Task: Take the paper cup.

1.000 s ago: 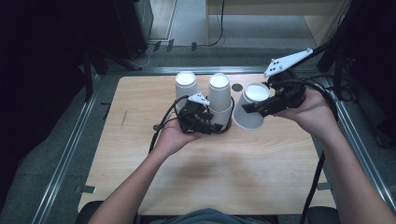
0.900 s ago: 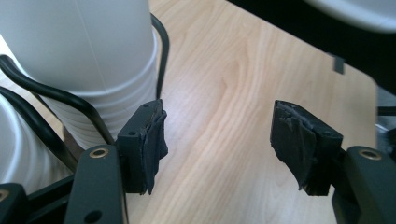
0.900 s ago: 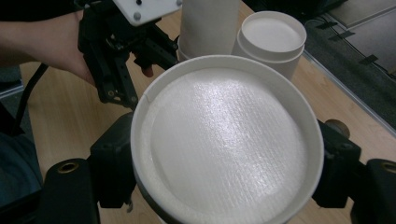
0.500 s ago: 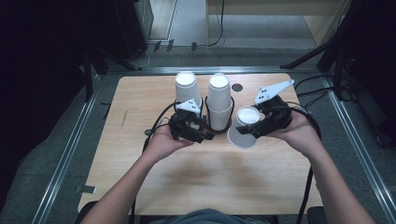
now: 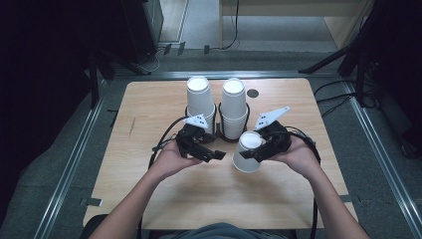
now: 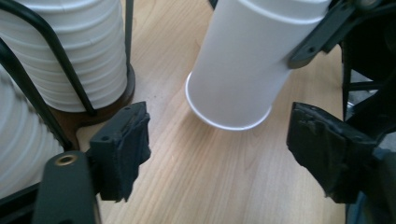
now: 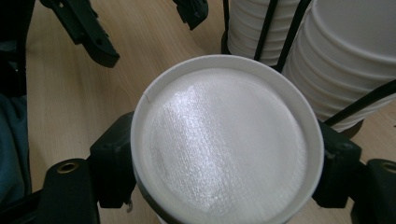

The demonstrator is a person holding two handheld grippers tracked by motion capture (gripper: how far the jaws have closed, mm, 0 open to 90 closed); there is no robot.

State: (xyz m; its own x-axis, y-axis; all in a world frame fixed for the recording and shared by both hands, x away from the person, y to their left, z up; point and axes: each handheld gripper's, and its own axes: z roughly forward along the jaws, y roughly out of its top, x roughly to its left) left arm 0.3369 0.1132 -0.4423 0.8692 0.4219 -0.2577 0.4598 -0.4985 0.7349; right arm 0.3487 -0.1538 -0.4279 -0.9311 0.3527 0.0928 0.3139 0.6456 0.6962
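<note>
High view: right gripper (image 5: pixel 259 151) is clamping an upside-down white paper cup (image 5: pixel 247 152) over the worktop (image 5: pixel 149 109).
Left gripper (image 5: pixel 211 154) fingers are opening, nothing between them; no writing is showing on the cup.

The right gripper (image 5: pixel 254 152) held a white paper cup (image 5: pixel 248 153) upside down, base up, over the wooden table (image 5: pixel 149 114), just in front of the two cup stacks (image 5: pixel 234 107) in a black wire holder (image 5: pixel 219 130). The left gripper (image 5: pixel 215 155) sat close to the cup's left, its jaws having just been opening, apparently with nothing between them.
</note>
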